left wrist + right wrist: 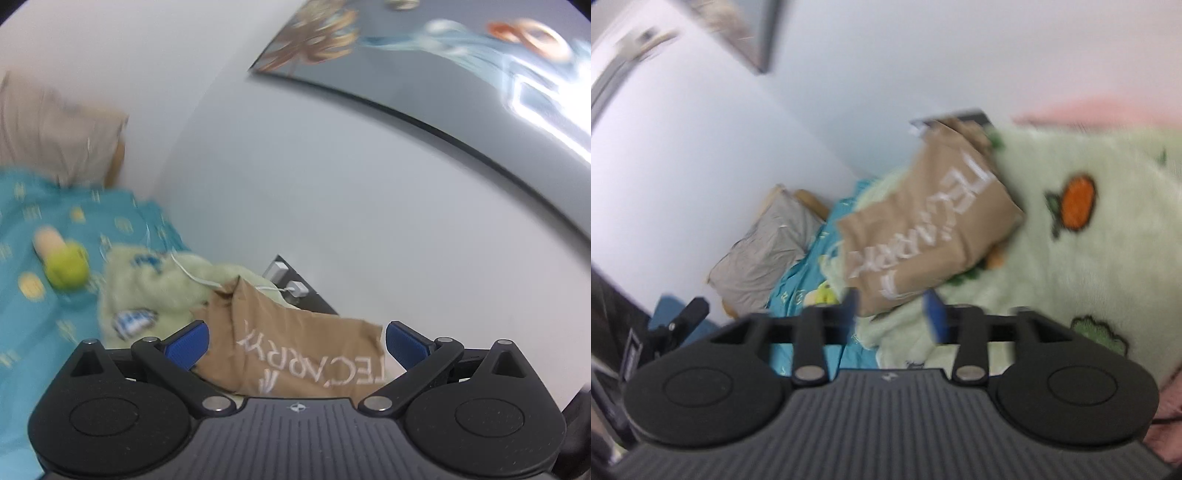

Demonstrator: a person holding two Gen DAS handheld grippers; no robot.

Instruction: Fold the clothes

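Observation:
A tan garment with white lettering (295,343) lies folded on a pale green fleece blanket (155,288) on the bed. My left gripper (297,345) is open, its blue pads (188,345) spread wide to either side of the garment's near edge, not touching it. In the right wrist view the same tan garment (923,232) lies on the green blanket (1089,258). My right gripper (892,308) is open just in front of the garment's near corner, its blue pads (934,314) blurred by motion.
A teal patterned sheet (44,258) covers the bed, with a yellow-green toy (66,269) on it. A grey pillow (764,251) leans on the white wall. White chargers and a cable (295,288) sit on a dark shelf. A poster (443,55) hangs above.

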